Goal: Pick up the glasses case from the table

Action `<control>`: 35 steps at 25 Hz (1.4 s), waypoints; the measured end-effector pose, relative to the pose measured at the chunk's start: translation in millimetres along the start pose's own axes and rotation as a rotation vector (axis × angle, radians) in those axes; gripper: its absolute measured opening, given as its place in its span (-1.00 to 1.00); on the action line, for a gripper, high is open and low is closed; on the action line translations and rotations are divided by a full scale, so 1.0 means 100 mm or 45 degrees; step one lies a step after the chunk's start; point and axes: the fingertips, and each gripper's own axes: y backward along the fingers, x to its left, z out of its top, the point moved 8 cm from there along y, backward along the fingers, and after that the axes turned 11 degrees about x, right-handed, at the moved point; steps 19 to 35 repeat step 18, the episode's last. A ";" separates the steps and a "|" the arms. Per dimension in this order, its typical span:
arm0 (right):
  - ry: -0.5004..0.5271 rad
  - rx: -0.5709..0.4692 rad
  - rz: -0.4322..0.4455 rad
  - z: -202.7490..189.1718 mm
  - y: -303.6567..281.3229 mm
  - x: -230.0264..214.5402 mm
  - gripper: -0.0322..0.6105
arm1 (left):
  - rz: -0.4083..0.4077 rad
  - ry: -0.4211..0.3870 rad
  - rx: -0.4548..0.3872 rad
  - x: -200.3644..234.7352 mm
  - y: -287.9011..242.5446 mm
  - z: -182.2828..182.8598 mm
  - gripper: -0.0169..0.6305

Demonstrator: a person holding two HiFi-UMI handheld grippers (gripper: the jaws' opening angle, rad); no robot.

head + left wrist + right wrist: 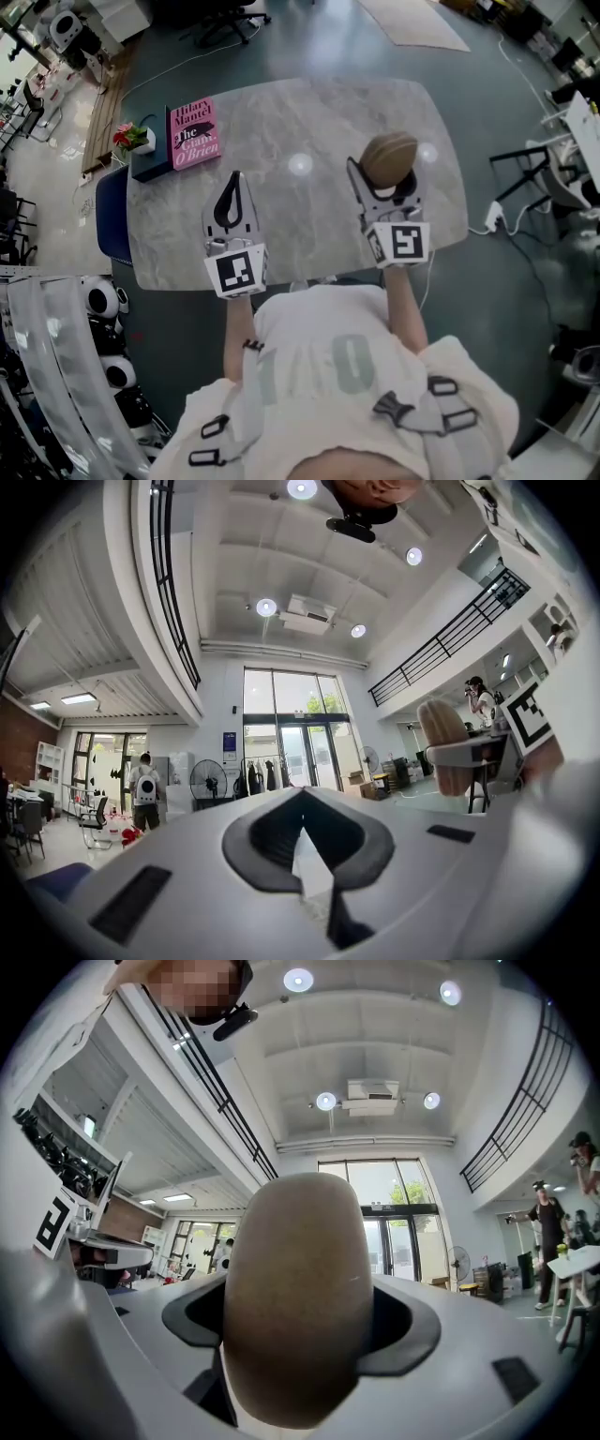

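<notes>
The brown oval glasses case (388, 156) is held above the grey marble table (309, 122), with my right gripper (385, 180) shut on it. In the right gripper view the case (298, 1297) fills the space between the two jaws and points up toward the ceiling. My left gripper (234, 183) hovers over the table's near left part, its jaws pressed together with nothing in them. The left gripper view shows those jaws (302, 808) meeting in a point, and the held case (439, 735) off to the right.
A pink book (194, 133) lies at the table's far left corner beside a dark box (150, 161) and a small pot of red flowers (133, 138). A blue chair (111, 214) stands at the table's left edge. Cables and office chairs surround the table.
</notes>
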 end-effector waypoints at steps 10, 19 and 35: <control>0.057 0.049 0.025 -0.03 0.00 -0.01 0.31 | -0.003 0.025 0.019 -0.01 -0.05 -0.07 -0.94; 0.041 0.088 0.052 -0.08 0.01 0.01 0.31 | -0.004 0.042 0.022 0.02 -0.06 -0.07 -0.94; 0.041 0.088 0.052 -0.08 0.01 0.01 0.31 | -0.004 0.042 0.022 0.02 -0.06 -0.07 -0.94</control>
